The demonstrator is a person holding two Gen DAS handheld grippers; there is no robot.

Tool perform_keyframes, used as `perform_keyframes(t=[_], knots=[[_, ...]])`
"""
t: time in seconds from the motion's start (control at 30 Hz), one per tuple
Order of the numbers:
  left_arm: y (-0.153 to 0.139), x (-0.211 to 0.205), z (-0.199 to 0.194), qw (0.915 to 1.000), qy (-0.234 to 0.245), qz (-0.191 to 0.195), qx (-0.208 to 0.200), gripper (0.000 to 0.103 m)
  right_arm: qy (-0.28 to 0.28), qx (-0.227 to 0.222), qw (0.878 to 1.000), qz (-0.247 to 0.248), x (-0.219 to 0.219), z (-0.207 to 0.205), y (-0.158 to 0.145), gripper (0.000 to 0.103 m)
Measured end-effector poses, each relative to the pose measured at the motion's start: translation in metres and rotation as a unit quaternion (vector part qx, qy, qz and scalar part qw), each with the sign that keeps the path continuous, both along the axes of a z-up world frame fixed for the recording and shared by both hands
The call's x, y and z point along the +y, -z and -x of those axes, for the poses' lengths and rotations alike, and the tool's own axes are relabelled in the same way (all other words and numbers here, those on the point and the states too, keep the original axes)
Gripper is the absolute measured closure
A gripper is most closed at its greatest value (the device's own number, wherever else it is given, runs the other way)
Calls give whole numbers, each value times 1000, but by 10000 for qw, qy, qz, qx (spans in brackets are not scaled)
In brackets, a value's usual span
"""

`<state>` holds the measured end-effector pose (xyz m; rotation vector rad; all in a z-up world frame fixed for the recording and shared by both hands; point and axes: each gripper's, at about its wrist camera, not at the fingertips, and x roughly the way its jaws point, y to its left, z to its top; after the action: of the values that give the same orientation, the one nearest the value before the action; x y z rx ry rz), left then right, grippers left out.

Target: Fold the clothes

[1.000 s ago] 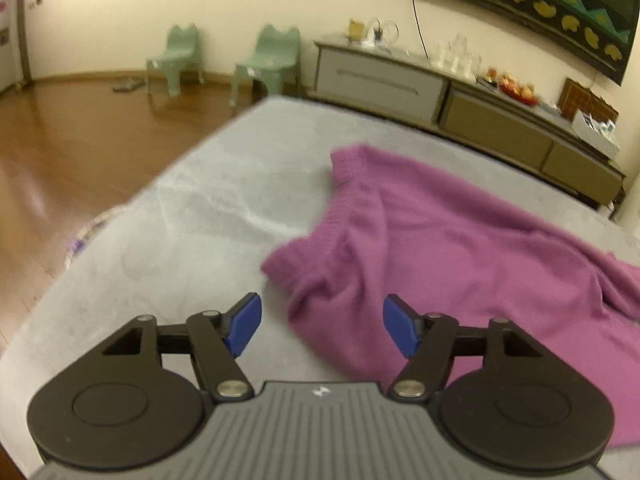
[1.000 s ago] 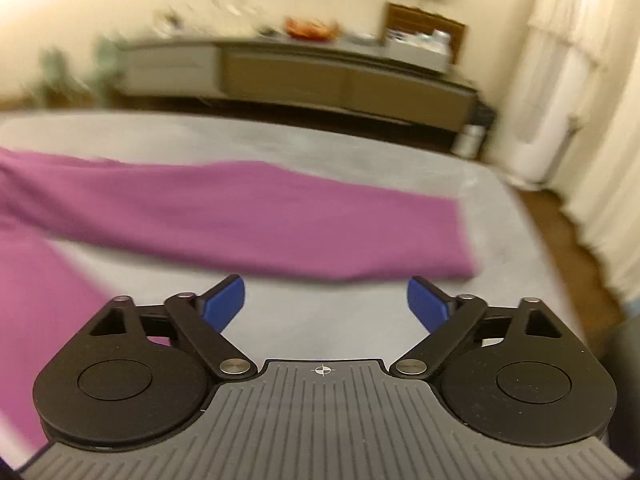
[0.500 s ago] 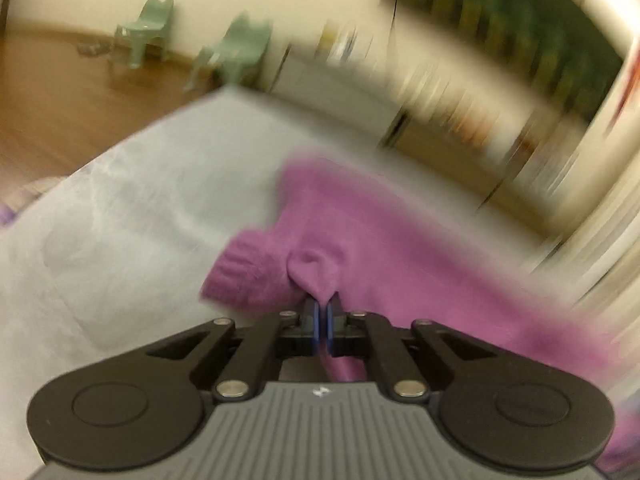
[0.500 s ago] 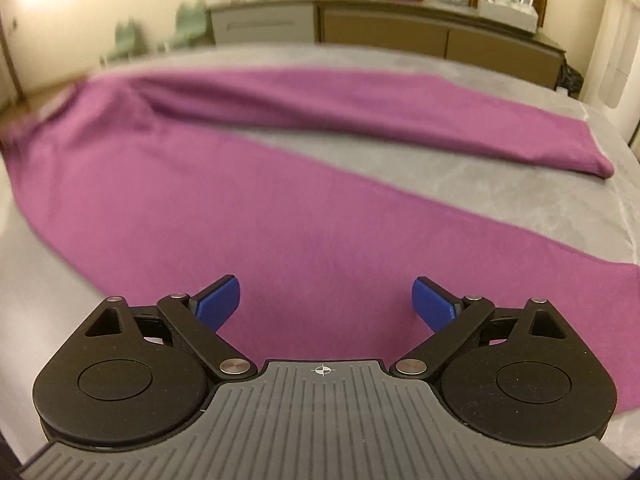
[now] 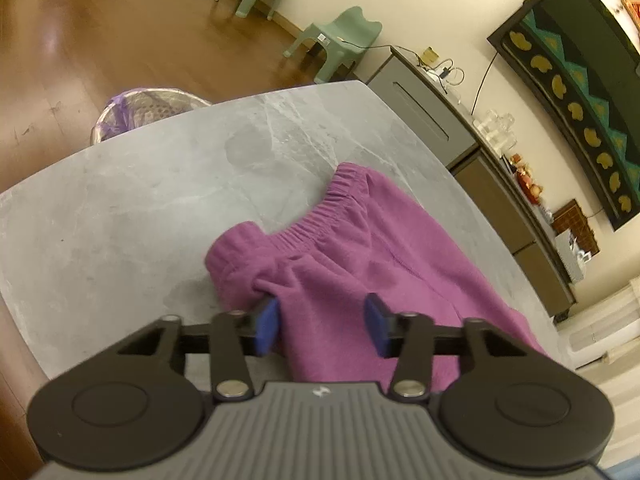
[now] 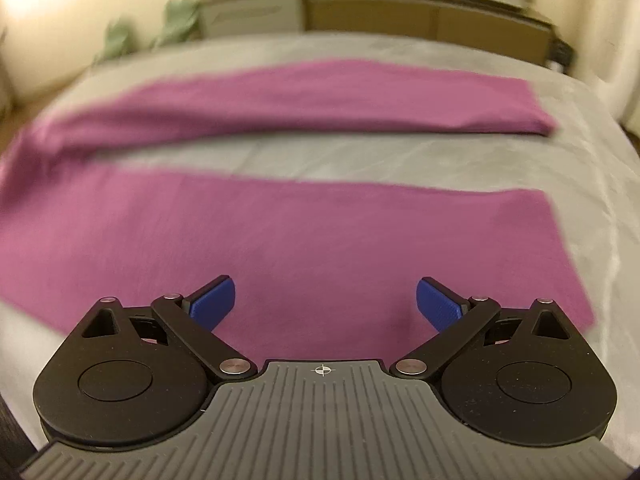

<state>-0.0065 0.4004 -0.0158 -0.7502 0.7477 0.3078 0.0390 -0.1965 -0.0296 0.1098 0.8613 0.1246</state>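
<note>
Purple pants (image 6: 280, 240) lie flat, legs running left to right across the frame; both claws, left (image 5: 322, 322) and right (image 6: 325, 302), gape empty, the left one just opened.

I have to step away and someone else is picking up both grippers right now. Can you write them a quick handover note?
Left gripper: jaws have just been opening, pads apart over the waistband corner of the purple trousers, not clamped.
Right gripper: open wide, empty, above the near trouser leg.
Trousers lie on the grey table, waistband bunched, the two legs spread apart and flat.
Done: garment laid out. No fold made yet.
Left: bring one leg onto the other, then fold lengthwise.
</note>
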Motion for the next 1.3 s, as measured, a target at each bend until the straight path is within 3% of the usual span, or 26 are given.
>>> perform_keyframes(t=[0.07,0.13,0.23,0.4,0.47,0.53,0.57,0.63,0.7,0.77,0.83,0.87,0.97,1.07,1.17,1.23,1.3], knots=[[0,-6,-5,9997,160,-149,125,47,786,-157,9957,-472,-40,17,-5,4],[2,-10,-9,9988,305,-311,237,44,1548,-257,9839,-852,-78,34,-9,4],[9,-15,-12,9972,443,-428,415,40,2320,-294,9672,-989,-119,58,-7,4],[14,-28,-22,9951,659,-564,479,45,2306,-167,9670,-1071,-132,46,10,9],[13,-34,-26,9939,754,-668,444,48,2179,-159,9727,-783,-124,30,16,13],[14,-41,-30,9918,819,-844,498,60,2072,-228,9772,-392,-115,18,20,22],[14,-44,-31,9904,853,-943,537,71,1977,-253,9793,-352,-112,15,20,28],[14,-48,-32,9880,906,-1111,580,88,1728,-244,9840,-357,-105,13,19,95],[11,-47,-29,9879,829,-1195,548,99,1519,-283,9873,-373,-99,15,14,95],[5,-38,-20,9909,629,-1116,419,100,1541,-640,9851,-421,-99,31,-4,95],[-2,-27,-6,9946,521,-864,244,100,1659,-1106,9762,-849,-113,64,-34,95],[-2,-26,-2,9947,566,-817,259,100,1680,-1263,9750,-725,-116,84,-46,95],[4,-31,2,9911,816,-924,506,97,2053,-1056,9729,-138,-129,117,-46,95],[8,-40,2,9825,921,-1380,842,87,2127,-391,9755,409,-132,108,-26,90],[-7,-41,10,9793,827,-1706,710,74,2563,-246,9548,1485,-123,101,-19,57],[-23,-38,21,9774,582,-1985,448,57,2771,-847,9450,1519,-118,108,-37,34],[-40,-34,29,9752,349,-2180,174,40,2727,-1313,9445,1279,-111,111,-50,10]])
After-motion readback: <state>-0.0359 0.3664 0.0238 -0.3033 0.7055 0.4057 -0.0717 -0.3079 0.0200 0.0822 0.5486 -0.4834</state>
